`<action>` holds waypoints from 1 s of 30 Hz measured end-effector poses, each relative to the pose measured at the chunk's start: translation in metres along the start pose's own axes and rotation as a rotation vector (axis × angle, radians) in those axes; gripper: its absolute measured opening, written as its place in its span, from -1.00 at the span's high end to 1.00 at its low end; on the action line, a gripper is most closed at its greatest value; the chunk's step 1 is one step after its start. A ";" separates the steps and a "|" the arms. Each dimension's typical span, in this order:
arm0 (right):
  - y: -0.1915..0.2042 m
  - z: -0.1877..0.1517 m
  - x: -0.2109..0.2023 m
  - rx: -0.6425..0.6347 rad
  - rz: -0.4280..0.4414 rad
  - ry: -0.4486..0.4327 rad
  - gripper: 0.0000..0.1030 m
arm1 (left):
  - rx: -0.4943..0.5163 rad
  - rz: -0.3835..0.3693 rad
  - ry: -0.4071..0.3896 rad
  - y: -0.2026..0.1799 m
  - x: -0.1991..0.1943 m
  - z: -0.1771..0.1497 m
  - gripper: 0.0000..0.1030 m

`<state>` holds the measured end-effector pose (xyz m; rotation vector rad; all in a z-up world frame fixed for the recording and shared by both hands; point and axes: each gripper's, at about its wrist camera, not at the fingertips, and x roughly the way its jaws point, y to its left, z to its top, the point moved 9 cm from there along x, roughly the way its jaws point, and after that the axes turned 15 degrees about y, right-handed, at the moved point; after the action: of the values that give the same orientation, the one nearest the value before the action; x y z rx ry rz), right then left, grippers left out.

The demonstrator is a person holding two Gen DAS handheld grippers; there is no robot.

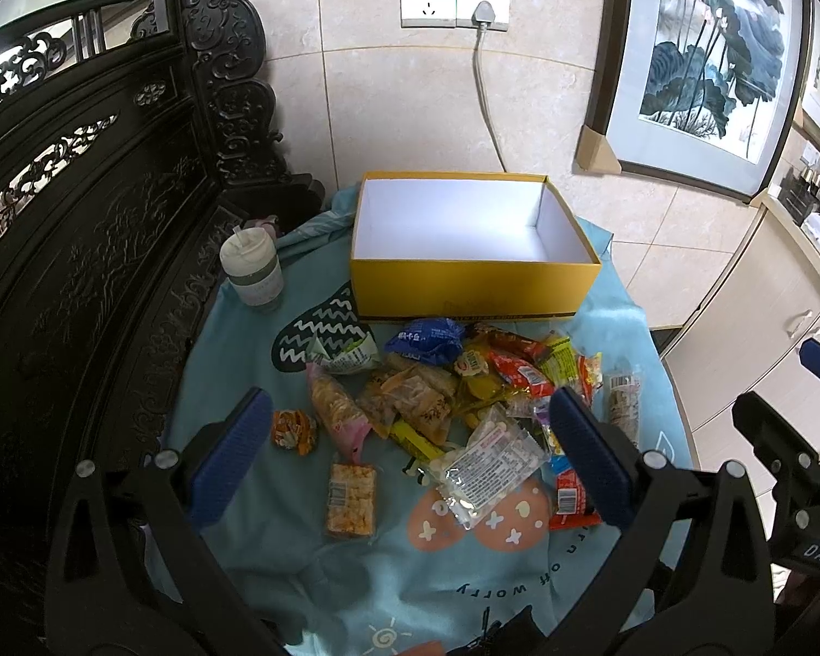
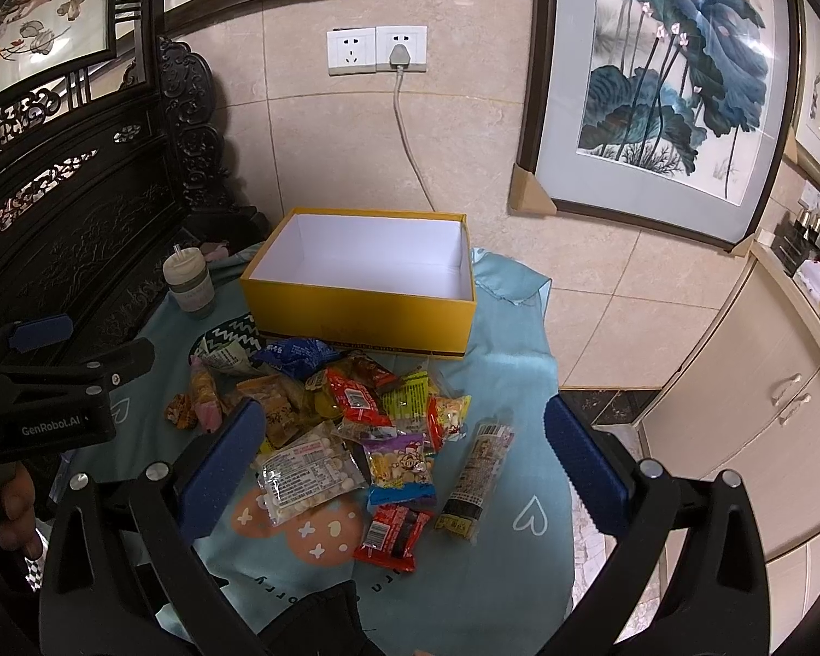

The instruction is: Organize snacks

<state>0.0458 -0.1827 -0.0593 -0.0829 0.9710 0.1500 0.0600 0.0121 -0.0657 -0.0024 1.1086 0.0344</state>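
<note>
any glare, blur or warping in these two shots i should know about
Left wrist view: heavy fisheye bending, dark corners; the clear snack packet throws glare; the yellow box and snack pile look sharp. Right wrist view: same barrel warp, the lotus painting frame curves; reflections on its glass; the left gripper at the edge is dim but legible.

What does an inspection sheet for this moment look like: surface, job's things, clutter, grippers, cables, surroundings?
Surface: round table under a blue cloth.
Job's things: yellow box open and empty; snacks piled in front of it, none inside.
Clutter: lidded cup left of the box.
Grippers: left gripper and right gripper open, holding nothing.
Cables: grey cord runs from the wall socket down behind the box.
Surroundings: carved dark furniture, framed painting, cabinet.
</note>
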 end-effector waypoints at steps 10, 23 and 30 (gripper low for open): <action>0.001 -0.001 0.001 -0.004 -0.003 0.000 -0.97 | -0.005 -0.002 0.002 0.001 0.001 0.000 -0.96; -0.014 -0.025 0.053 0.058 0.026 0.147 -0.97 | -0.045 0.018 0.097 0.025 0.057 -0.016 -0.96; -0.017 -0.093 0.148 0.061 0.042 0.354 -0.97 | -0.070 0.035 0.290 0.047 0.157 -0.079 -0.96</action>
<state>0.0548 -0.1989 -0.2344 -0.0332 1.3298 0.1467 0.0585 0.0614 -0.2409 -0.0516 1.3974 0.1072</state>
